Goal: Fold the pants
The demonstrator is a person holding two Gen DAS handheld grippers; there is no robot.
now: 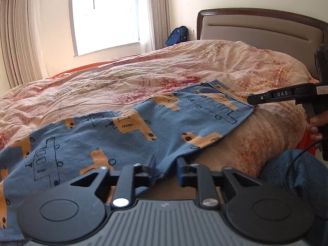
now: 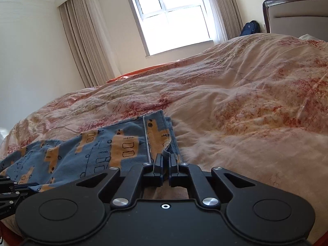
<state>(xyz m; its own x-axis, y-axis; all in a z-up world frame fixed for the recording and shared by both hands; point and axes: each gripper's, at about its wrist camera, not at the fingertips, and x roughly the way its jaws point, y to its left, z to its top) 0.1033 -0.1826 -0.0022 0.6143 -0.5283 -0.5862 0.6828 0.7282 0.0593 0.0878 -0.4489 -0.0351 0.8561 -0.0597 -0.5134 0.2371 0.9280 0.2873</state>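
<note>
One pants (image 1: 123,135), blue with orange vehicle print, lying flat on my bed's floral duvet (image 1: 143,75). Two grippers. My left gripper (image 1: 165,169): jaws partly closed, pinching pants' near edge. My right gripper (image 2: 166,164): jaws nearly together, clamped on pants' hem corner (image 2: 167,143). One window (image 2: 172,16), one headboard (image 1: 260,26), one blue backpack (image 1: 177,35) by wall. No containers seen.

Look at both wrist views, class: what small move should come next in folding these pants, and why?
Probably lift both grippers together and carry the near edge over. The right gripper is pinched on the hem of the pants, and the left gripper has a bunch of the near edge between its fingers, though its jaws look less closed. The pants lie spread on the quilt, not yet folded.
</note>
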